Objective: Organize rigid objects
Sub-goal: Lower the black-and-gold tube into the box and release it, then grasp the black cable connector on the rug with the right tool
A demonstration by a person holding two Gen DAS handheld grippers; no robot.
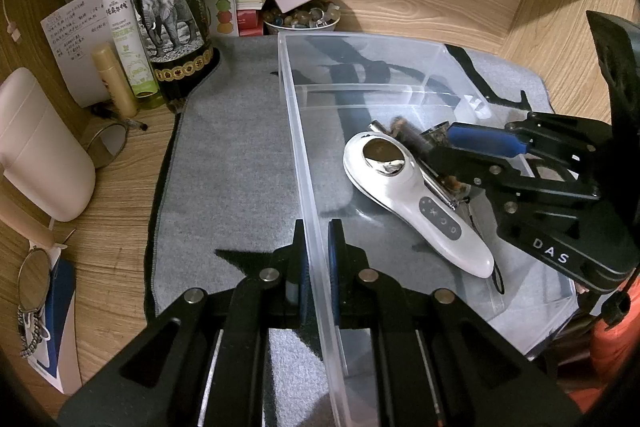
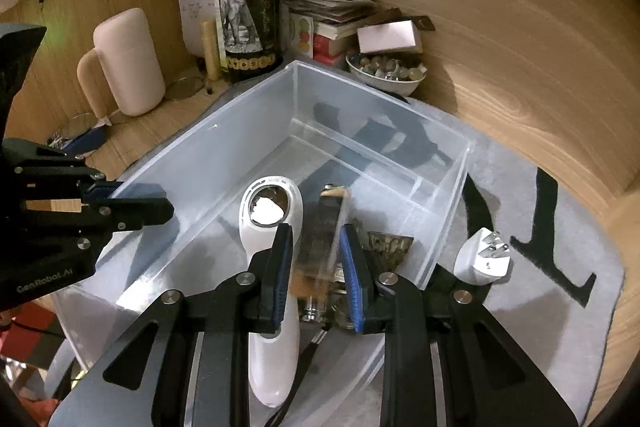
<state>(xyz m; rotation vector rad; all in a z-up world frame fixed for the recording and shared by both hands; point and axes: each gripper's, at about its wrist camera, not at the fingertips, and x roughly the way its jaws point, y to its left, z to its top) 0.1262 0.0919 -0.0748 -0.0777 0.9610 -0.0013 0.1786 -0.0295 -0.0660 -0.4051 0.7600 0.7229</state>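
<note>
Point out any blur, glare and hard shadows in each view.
Left wrist view: the brown object beside the white handheld device is smeared; glare on that device's chrome disc; gripper shadows cross the grey mat.
Right wrist view: the brown object between the fingers is motion-blurred; shadows darken the clear plastic bin.

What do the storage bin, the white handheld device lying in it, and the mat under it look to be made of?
Storage bin: clear, slightly frosted plastic; the mat shows through its walls.
White handheld device: glossy white plastic shell, going by its highlights, with a mirror-like, probably metal, round head.
Mat: grey, fuzzy-textured fabric, likely felt or short pile, matte.
</note>
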